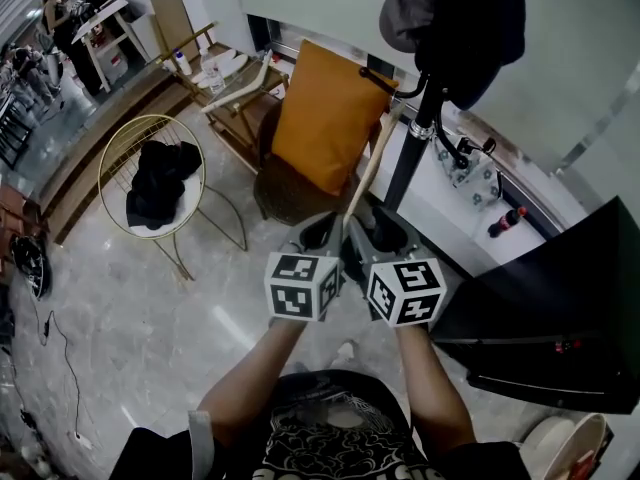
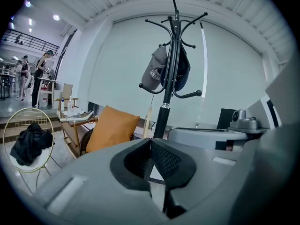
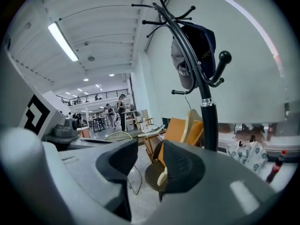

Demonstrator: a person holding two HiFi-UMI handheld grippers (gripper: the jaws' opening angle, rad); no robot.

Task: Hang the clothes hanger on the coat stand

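L gripper (image 1: 322, 230) & R gripper (image 1: 385, 230) are held side by side at centre of head view, marker cubes facing the camera, both pointing at the coat stand (image 1: 408, 163).

Clothes hanger (image 1: 368, 173): pale wood, up in the air, not on the stand. It runs from between the two grippers up and to the right, far end just beside the black pole, below the lower hooks.

L gripper (image 2: 151, 142): jaws closed down narrow, pads meeting on the hanger's near end. A thin pale strip of the hanger (image 2: 149, 118) rises straight up from where the pads meet, w/ the stand pole (image 2: 165, 107) just right of it.

R gripper (image 3: 145, 161): jaws apart, clear gap between pads, nothing clamped. A bit of pale wood sits against the right-hand pad only. The hanger's curved arm (image 3: 194, 123) shows beyond, near the stand pole (image 3: 208, 121).

Stand top: dark caps (image 1: 455, 8) hang on the upper hooks.

Around: orange cushion (image 1: 325, 118) on a round chair left of the pole. Gold wire chair (image 1: 112, 153) further left, w/ black garment (image 1: 160, 178) on its seat. White bench (image 1: 450, 226) right of the pole, small bottle (image 1: 505, 221) lying on it. People stand far left in the bkgd.
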